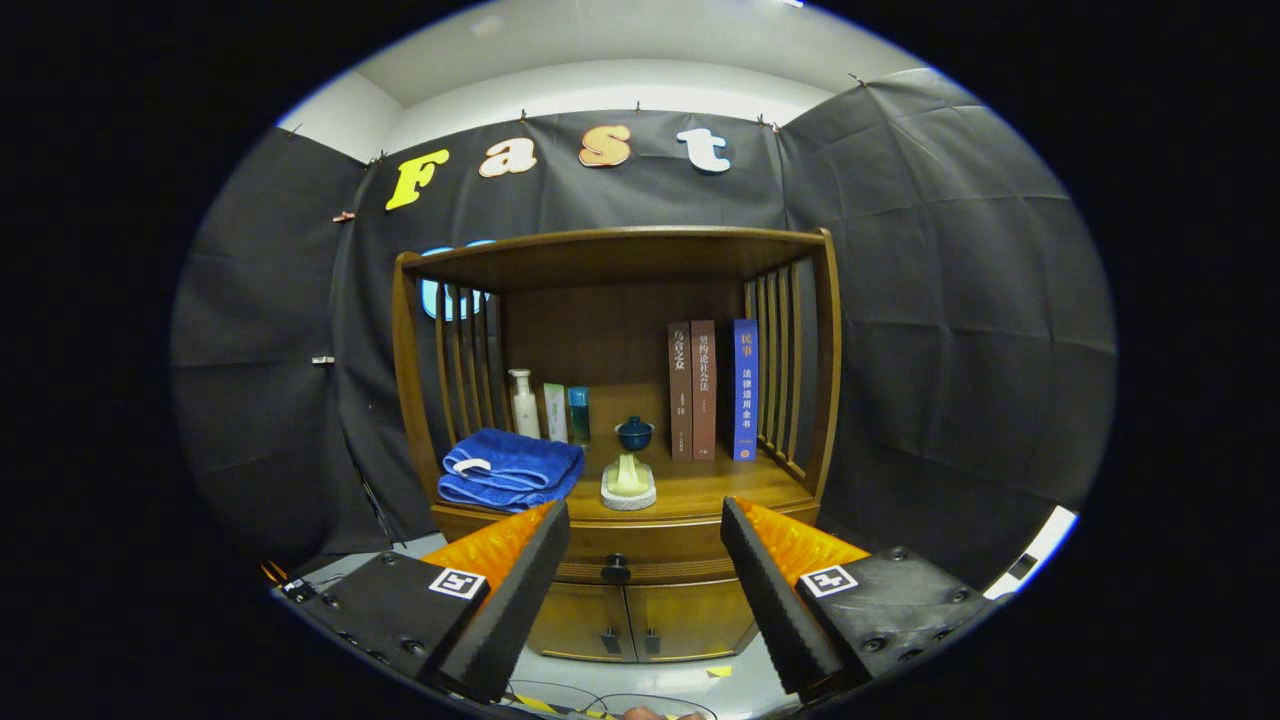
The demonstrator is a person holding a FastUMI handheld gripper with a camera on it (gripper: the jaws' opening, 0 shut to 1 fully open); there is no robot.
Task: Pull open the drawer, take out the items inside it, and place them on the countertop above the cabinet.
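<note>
Facing the tool point(645, 520), spread wide: closed wooden drawer point(640, 552).

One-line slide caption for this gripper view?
Open hand-held gripper faces the closed drawer's knob; folded blue towel, bottles and books sit on the countertop above.

Tool-mounted fisheye, level, facing the cabinet point(615, 420) front from nearby.

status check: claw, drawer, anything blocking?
Claw open, empty, short of cabinet. Drawer shut, knob between the fingers, beyond them. Nothing in the way.
</note>
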